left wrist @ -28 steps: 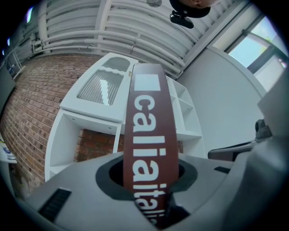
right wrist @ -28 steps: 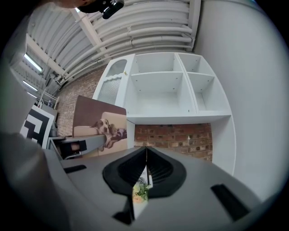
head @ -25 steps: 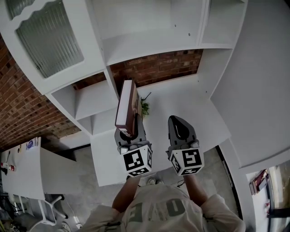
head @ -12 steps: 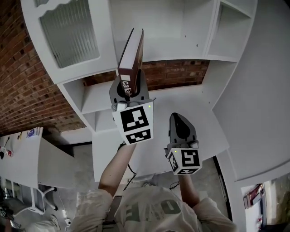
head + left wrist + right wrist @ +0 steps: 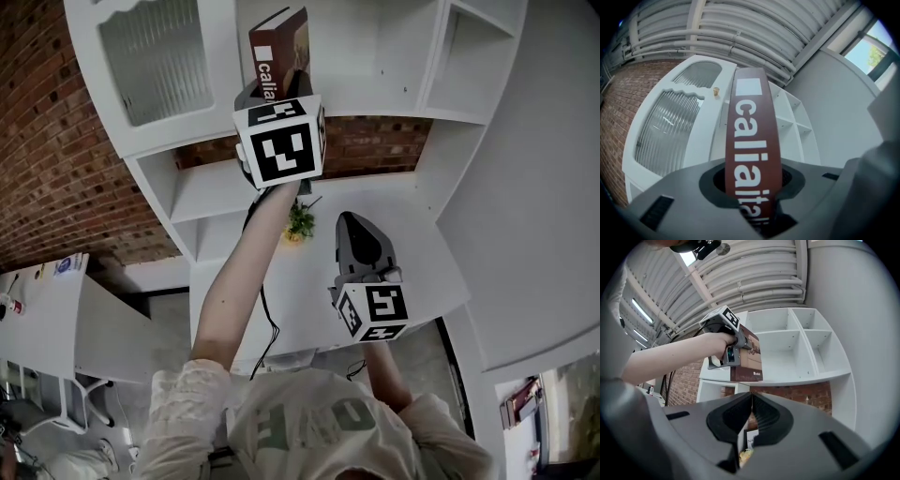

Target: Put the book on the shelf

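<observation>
A dark red book (image 5: 279,52) with white letters on its spine stands upright in my left gripper (image 5: 272,89), which is shut on its lower end. The arm is stretched up in front of the white shelf unit (image 5: 375,56). In the left gripper view the book's spine (image 5: 752,136) rises from between the jaws. In the right gripper view the book (image 5: 749,359) hangs at the left open compartment, its lower edge about level with the shelf board (image 5: 801,376); contact cannot be told. My right gripper (image 5: 349,223) is shut and empty, low over the white desk (image 5: 422,244).
A cabinet door with ribbed glass (image 5: 155,56) stands left of the open compartments. A small green plant (image 5: 300,223) sits on the desk near the brick wall (image 5: 56,178). More open compartments (image 5: 820,341) lie to the right. Another table (image 5: 42,319) is far left.
My left gripper has lifted the book from just above the desk up to the upper shelf level. The right gripper has stayed roughly where it was.
</observation>
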The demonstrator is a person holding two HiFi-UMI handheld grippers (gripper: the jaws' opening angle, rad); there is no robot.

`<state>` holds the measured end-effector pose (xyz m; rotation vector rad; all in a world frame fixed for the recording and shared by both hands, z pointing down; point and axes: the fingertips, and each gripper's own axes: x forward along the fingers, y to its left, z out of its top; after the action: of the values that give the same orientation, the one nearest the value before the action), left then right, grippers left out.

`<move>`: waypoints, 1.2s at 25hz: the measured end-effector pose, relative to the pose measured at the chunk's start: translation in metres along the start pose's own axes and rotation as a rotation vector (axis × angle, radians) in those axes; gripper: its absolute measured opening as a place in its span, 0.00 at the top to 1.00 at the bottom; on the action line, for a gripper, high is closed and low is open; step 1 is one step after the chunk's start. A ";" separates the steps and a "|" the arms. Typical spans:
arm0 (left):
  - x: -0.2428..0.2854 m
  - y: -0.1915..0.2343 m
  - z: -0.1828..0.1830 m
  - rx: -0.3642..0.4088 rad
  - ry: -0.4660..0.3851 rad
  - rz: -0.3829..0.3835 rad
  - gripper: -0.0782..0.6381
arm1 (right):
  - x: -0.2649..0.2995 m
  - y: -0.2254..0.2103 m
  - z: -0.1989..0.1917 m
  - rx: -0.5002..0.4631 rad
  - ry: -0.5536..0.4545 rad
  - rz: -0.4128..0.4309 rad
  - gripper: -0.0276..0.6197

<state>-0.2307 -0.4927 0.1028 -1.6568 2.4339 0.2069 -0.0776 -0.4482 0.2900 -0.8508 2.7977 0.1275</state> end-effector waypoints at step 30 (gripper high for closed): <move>0.123 0.024 -0.012 0.079 0.129 0.186 0.67 | 0.066 -0.024 0.034 -0.103 0.008 0.021 0.93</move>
<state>-0.2980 -0.5983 0.0862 -1.4544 2.6554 0.0294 -0.1118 -0.4991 0.2414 -0.8457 2.8290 0.2744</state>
